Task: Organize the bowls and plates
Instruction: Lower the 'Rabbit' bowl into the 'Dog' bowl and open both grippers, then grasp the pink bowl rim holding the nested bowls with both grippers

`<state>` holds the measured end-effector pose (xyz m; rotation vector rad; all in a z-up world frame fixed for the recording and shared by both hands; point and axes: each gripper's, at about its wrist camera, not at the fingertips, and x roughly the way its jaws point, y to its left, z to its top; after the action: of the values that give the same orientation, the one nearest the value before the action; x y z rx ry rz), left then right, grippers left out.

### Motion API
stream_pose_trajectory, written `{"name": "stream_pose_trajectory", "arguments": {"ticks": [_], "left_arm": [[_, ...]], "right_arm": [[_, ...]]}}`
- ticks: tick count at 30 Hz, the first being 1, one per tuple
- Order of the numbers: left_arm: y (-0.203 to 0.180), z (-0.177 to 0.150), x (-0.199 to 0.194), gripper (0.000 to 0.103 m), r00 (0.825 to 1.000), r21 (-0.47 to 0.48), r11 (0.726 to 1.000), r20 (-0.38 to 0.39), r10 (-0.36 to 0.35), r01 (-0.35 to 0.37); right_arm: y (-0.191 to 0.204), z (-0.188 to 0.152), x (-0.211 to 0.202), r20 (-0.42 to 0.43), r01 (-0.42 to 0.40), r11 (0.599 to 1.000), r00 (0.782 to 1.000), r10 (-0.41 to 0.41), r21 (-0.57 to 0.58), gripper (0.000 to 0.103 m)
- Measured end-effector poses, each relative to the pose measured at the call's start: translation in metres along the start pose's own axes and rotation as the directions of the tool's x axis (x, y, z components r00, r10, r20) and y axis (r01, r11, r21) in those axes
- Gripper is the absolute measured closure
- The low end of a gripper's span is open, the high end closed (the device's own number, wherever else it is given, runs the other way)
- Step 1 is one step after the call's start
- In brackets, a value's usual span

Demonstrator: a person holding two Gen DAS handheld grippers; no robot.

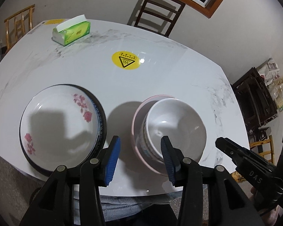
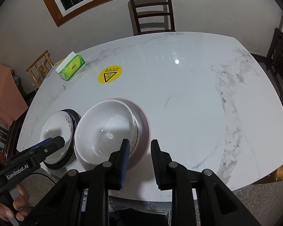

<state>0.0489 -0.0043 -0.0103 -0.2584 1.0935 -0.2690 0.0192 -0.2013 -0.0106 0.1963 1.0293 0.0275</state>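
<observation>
Black left claw (image 1: 139, 158) and right claw (image 2: 140, 163), ribbed blue pads.

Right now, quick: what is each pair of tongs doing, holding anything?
Left tongs: open, nothing between the pads, above the table's near edge.
Right tongs: open with a narrow gap, holding nothing.

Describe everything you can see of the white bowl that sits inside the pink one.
The white bowl is round, deep and glossy, and looks like ceramic or melamine. Its inside is plain white and empty, with small light glints; a dark printed pattern runs around its outer wall. It stands upright, nested in the wider pink bowl, near the front edge of the marble-look table, beside the floral plate stack. Neither gripper touches it.
</observation>
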Motion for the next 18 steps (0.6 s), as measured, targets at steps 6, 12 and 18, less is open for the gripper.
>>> {"name": "stream_pose_trajectory", "arguments": {"ticks": [6,12,18], "left_arm": [[0.008,-0.005,-0.002,0.057,1.0,-0.023,1.0,-0.001,0.013,-0.013],[0.017,-0.006,-0.001,0.054,1.0,-0.073,0.997,-0.014,-0.018,0.016],[0.025,-0.007,0.007,0.053,0.997,-0.139,0.989,-0.047,-0.061,0.054]], "right_arm": [[-0.007,-0.005,-0.002,-0.014,0.022,1.0,1.0,-0.022,0.004,0.079],[-0.017,-0.008,0.0,-0.035,-0.006,0.999,0.999,0.007,0.042,0.079],[-0.022,-0.012,0.009,-0.068,-0.027,0.997,0.997,0.032,0.073,0.079]]}}
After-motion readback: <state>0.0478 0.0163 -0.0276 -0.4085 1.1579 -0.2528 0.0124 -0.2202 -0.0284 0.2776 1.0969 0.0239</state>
